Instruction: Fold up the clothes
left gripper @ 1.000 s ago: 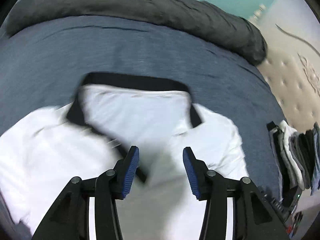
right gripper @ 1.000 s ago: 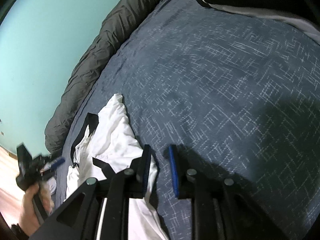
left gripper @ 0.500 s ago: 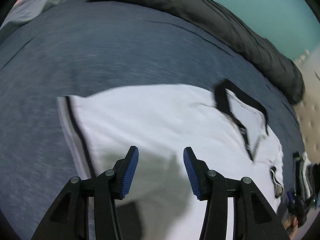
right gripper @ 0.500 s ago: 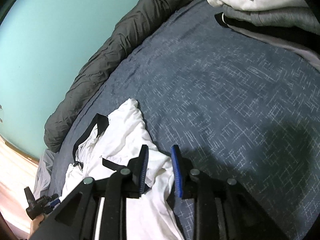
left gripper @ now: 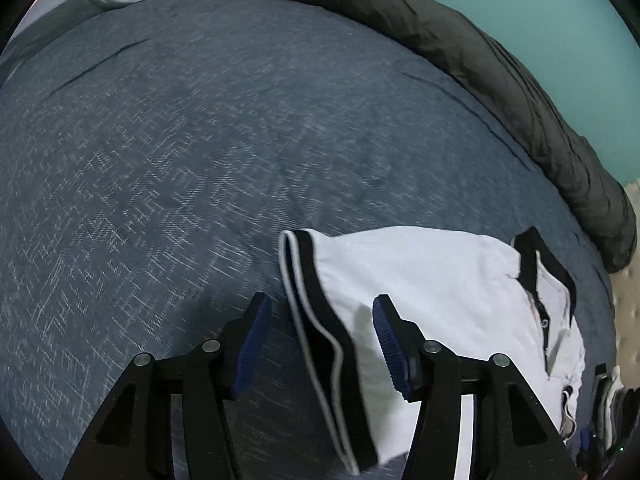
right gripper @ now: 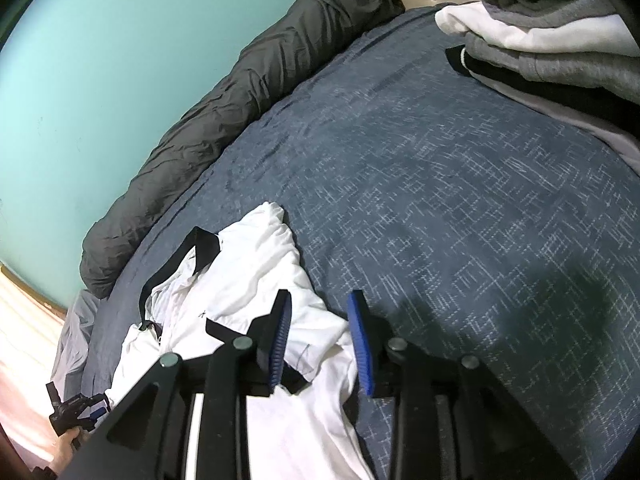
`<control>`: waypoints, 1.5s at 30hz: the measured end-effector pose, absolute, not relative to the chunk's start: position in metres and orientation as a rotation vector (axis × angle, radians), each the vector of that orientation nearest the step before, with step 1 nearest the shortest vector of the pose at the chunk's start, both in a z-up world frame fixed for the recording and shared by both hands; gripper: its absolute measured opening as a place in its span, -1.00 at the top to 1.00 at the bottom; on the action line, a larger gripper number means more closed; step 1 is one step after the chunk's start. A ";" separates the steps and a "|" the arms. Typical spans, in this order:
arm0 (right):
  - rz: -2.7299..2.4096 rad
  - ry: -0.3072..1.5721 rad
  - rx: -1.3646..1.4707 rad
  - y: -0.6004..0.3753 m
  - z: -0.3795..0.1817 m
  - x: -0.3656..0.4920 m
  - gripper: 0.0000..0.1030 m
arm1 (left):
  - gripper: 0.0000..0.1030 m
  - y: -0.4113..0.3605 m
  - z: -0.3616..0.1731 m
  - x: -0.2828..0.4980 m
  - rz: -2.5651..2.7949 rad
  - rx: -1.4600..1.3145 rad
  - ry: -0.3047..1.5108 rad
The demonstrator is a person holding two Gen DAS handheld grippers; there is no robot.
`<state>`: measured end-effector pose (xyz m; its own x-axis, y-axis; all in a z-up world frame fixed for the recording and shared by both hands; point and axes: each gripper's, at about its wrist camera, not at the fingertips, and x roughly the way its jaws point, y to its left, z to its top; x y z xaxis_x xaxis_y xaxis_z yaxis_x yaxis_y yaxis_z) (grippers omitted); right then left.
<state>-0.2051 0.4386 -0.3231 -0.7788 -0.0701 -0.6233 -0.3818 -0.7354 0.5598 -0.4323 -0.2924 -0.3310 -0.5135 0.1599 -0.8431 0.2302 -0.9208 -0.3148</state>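
L gripper (left gripper: pixel 316 340) & R gripper (right gripper: pixel 320 340) fingers apart over white polo (left gripper: pixel 440 280).

One white shirt (left gripper: pixel 432 280) at lower right; one dark duvet (left gripper: pixel 500 80) along the upper right; one clothes stack (right gripper: pixel 552 40) upper right; two grippers (left gripper: pixel 318 344), (right gripper: pixel 320 340).

Shirt (left gripper: pixel 432 280) on bed (left gripper: pixel 200 160); duvet (left gripper: pixel 500 72) behind it
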 end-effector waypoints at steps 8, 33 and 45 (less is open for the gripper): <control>2.614 1.013 -0.954 0.432 -0.322 -0.208 0.43 | -0.11 -0.295 -0.340 -0.443 -2.646 1.521 0.585; 2.615 1.080 -0.947 0.440 -0.320 -0.205 0.42 | 0.89 -0.149 -0.257 -0.413 -3.050 1.521 0.129; 2.613 1.131 -0.944 0.444 -0.318 -0.204 0.42 | 0.89 -0.052 -0.295 -0.360 -3.089 1.691 -0.303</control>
